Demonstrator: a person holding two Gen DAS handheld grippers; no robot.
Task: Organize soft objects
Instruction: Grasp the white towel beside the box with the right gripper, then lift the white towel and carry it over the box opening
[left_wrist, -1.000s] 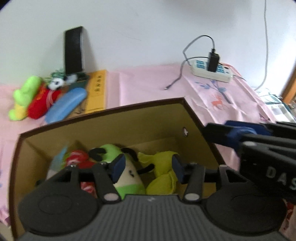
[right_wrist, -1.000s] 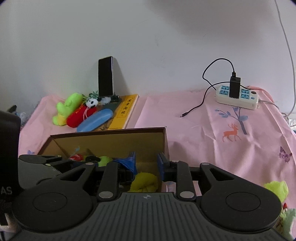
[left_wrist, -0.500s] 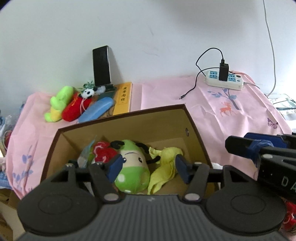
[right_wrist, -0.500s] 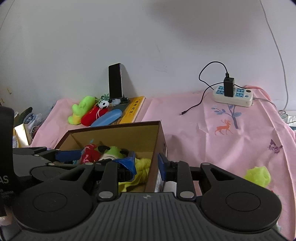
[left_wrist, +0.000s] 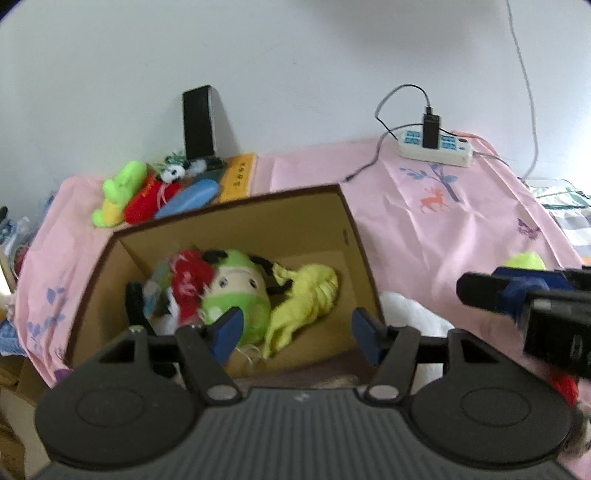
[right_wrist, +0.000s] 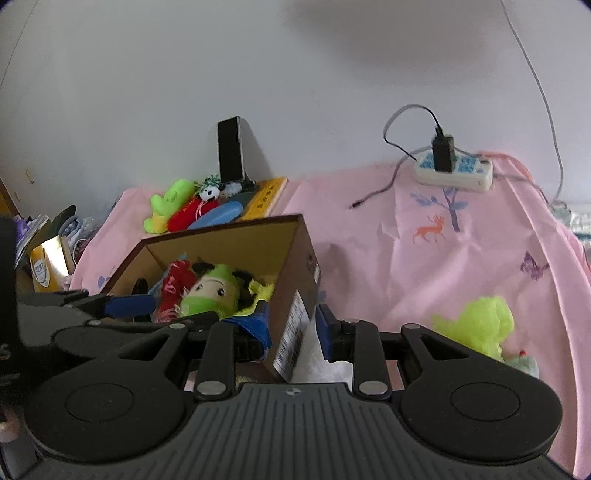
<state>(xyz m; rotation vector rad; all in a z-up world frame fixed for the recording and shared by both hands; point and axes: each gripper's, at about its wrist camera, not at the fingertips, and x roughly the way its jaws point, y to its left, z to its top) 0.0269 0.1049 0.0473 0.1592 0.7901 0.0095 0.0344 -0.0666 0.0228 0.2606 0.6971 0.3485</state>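
Box (left_wrist: 236, 214) holds toys; left fingers (left_wrist: 227, 328) released, right fingers (right_wrist: 325, 325) straddle its wall unclenched.

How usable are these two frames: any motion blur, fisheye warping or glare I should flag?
Left wrist view: soft motion blur on the plush toys in the cardboard box; the right gripper at the edge is smeared. Right wrist view: a little sharper, though the loose green plush is fuzzy. Both views: strong fisheye bending at the borders, dark corner vignetting, even diffuse light, no glare.

Both wrist views face the wall, sharing the cardboard box (left_wrist: 236, 236) (right_wrist: 236, 240) close below.
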